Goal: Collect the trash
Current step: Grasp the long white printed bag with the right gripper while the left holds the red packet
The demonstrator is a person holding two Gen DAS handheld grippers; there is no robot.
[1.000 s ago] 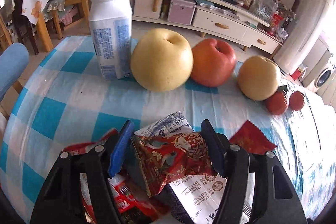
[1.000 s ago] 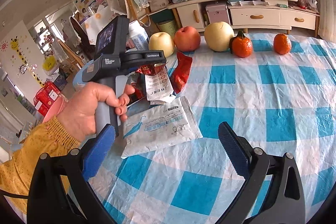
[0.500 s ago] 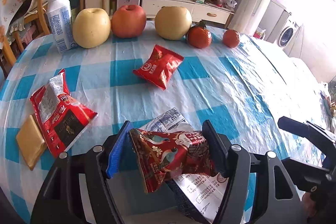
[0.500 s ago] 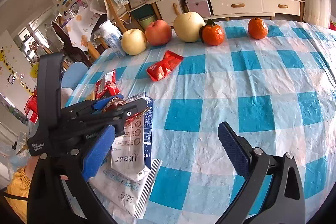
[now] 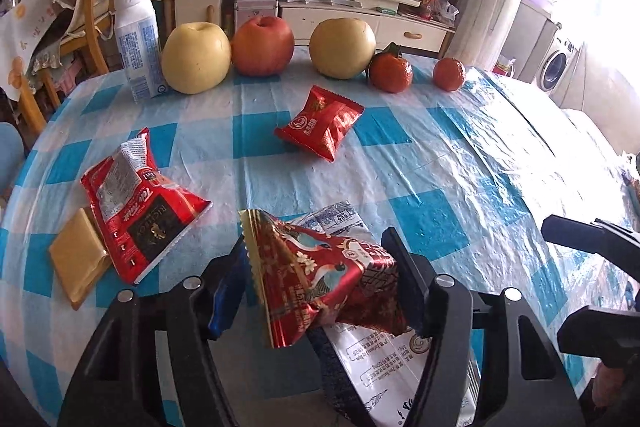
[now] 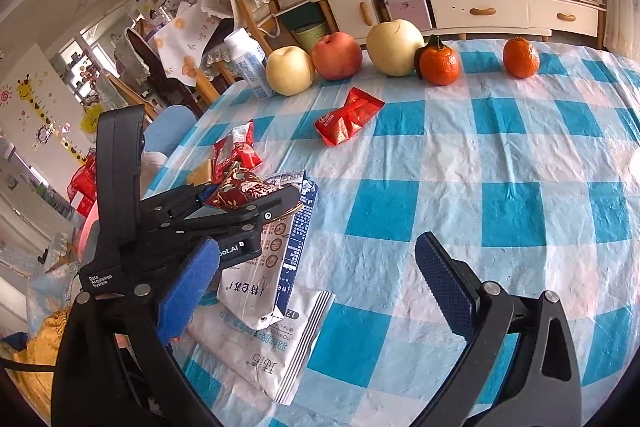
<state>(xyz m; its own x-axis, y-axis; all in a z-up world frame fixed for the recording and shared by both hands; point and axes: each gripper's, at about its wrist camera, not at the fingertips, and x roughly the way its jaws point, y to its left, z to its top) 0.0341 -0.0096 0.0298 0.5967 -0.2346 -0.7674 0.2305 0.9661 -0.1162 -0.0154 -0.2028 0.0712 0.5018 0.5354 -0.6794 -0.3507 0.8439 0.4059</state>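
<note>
wrappers are gripped in the left tongs above the worktop, while the right tongs are held agape.

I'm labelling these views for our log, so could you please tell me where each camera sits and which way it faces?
Left wrist: on the left gripper, low over the near table edge, facing across the checked tablecloth to the fruit row and TV cabinet; its fingers pinch a red patterned wrapper.
Right wrist: on the right gripper, facing the same way from further right; its open fingers show, as does the left gripper.
Shared: red snack packet, red apple.
</note>
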